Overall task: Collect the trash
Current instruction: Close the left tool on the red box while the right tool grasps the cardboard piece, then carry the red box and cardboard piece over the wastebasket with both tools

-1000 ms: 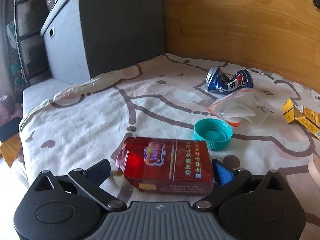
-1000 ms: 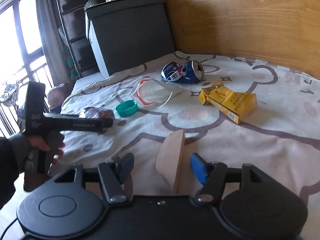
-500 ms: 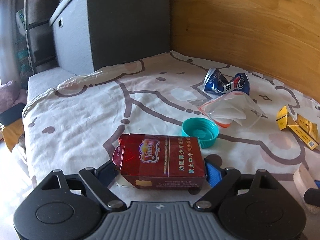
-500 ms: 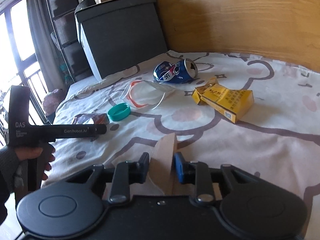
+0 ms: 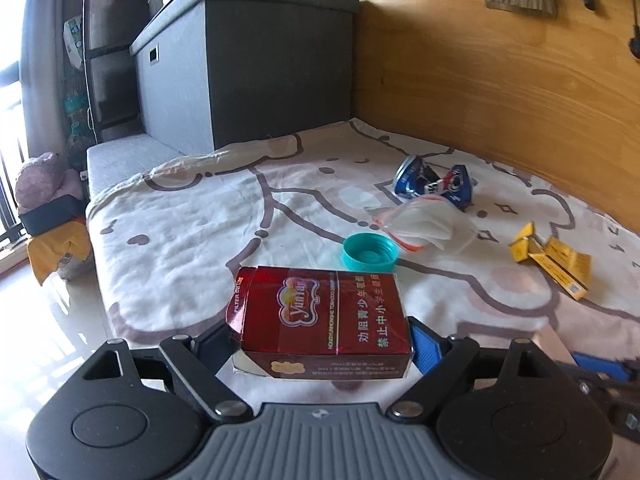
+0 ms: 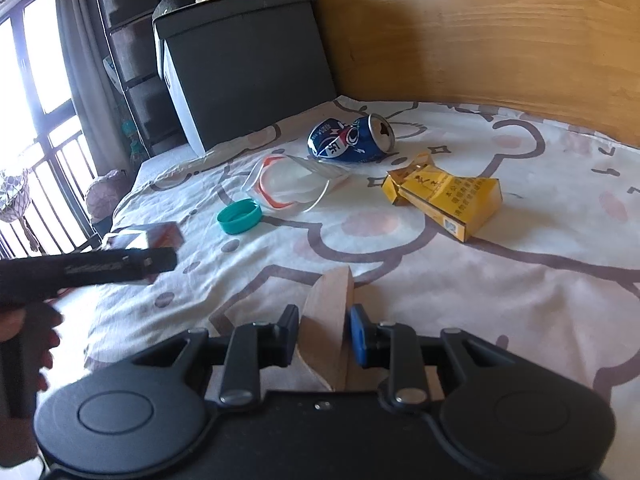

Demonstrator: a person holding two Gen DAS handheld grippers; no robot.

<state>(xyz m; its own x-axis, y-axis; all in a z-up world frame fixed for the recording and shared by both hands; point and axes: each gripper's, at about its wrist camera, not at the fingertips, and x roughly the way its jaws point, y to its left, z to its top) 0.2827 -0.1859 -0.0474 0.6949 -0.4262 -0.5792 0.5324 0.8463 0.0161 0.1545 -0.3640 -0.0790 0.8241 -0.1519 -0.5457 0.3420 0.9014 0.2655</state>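
Left gripper (image 5: 322,334) is clamped on the red pack (image 5: 322,318), right gripper (image 6: 324,334) on the tan wedge (image 6: 328,320). Keep both squeezes steady; cap (image 5: 370,252) sits at 12 o'clock.

From my right camera, the left gripper's bar (image 6: 100,266) covers most of the red pack (image 6: 160,234) at nine o'clock. My left view cuts off the tan piece (image 5: 554,344) at four o'clock, blurred beside it.
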